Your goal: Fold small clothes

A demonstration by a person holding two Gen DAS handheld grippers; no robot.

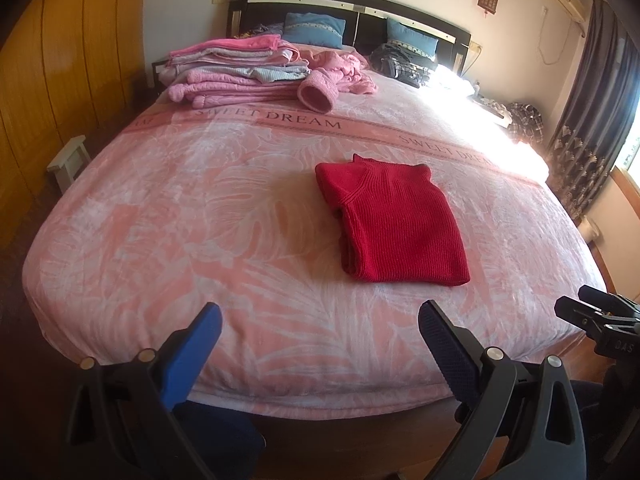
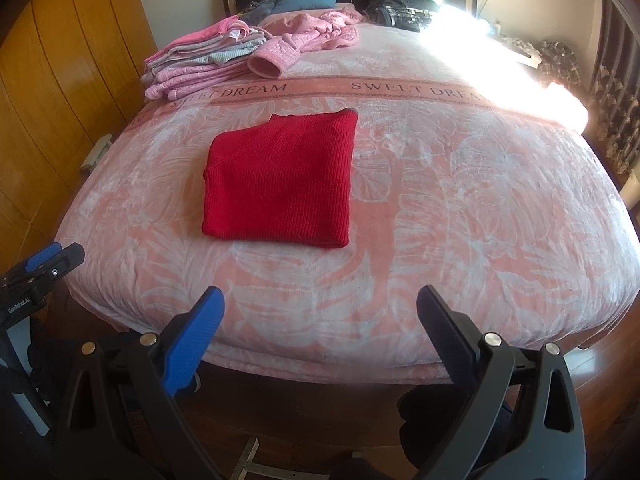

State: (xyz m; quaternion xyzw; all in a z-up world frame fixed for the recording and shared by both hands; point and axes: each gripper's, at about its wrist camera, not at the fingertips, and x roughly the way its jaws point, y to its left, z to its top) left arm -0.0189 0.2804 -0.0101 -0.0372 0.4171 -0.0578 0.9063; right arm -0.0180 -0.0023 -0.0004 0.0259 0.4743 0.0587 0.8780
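Note:
A red knitted sweater [image 1: 394, 222] lies folded into a rough rectangle on the pink bedspread [image 1: 200, 216], its collar toward the headboard; in the right wrist view the same red sweater [image 2: 280, 184] sits left of centre. My left gripper [image 1: 320, 320] is open and holds nothing, hovering over the foot edge of the bed, short of the sweater. My right gripper [image 2: 320, 304] is also open with nothing in it, at the foot edge. Each gripper shows at the side of the other's view: the right gripper [image 1: 588, 312] and the left gripper [image 2: 48, 260].
A stack of folded pink and grey clothes [image 1: 236, 72] lies at the far left near the headboard, beside a crumpled pink garment [image 1: 340, 70]. Dark clothes [image 1: 404, 62] and blue pillows [image 1: 314, 28] sit at the head. A wooden wardrobe [image 1: 60, 60] stands left, curtains [image 1: 592, 92] right.

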